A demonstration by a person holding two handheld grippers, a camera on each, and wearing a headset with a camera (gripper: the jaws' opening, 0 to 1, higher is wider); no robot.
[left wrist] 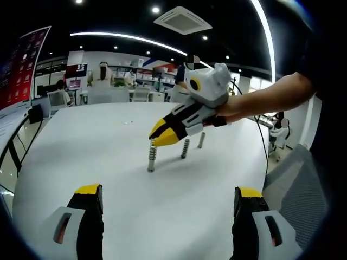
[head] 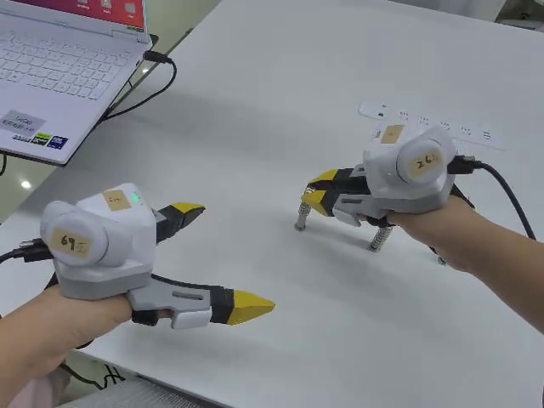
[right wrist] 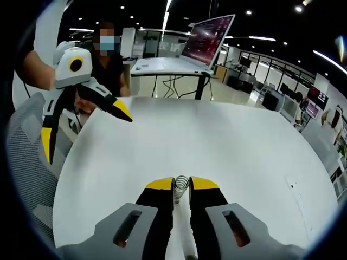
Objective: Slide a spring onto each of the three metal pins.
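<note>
In the head view, the right gripper (head: 317,192) sat right of centre, its yellow-tipped fingers closed over the top of a grey coiled spring (head: 303,216) that stood upright on the white table (head: 255,93). A second pin (head: 380,237), also wrapped in a coil, stood just under that gripper's body. The left gripper (head: 219,257) hovered at lower left with its fingers spread wide, holding nothing. Paper stickers read "69" on the left gripper and "26" on the right gripper. A laptop (head: 59,68) sat in the upper left corner; its stickers were too small to read. A white power strip (head: 425,125) lay at upper right. The middle of the table was bare, and its near edge crossed the lower left corner.

In the left gripper view, the left gripper (left wrist: 168,190) showed its fingers far apart at the bottom. Three thin pins stood in a row at centre, each sleeved in a coil: the first pin (left wrist: 152,158), the second pin (left wrist: 185,147) and a third pin (left wrist: 201,139). The right gripper (left wrist: 162,136) pinched the top of the first pin's spring. Open table lay in front.

In the right gripper view, the right gripper (right wrist: 181,187) had its fingers nearly together at lower centre, with the spring (right wrist: 181,181) squeezed between the tips. The left gripper (right wrist: 84,125) hung at upper left, and the power strip (right wrist: 297,195) lay at right. Bare table ran to the far edge.
</note>
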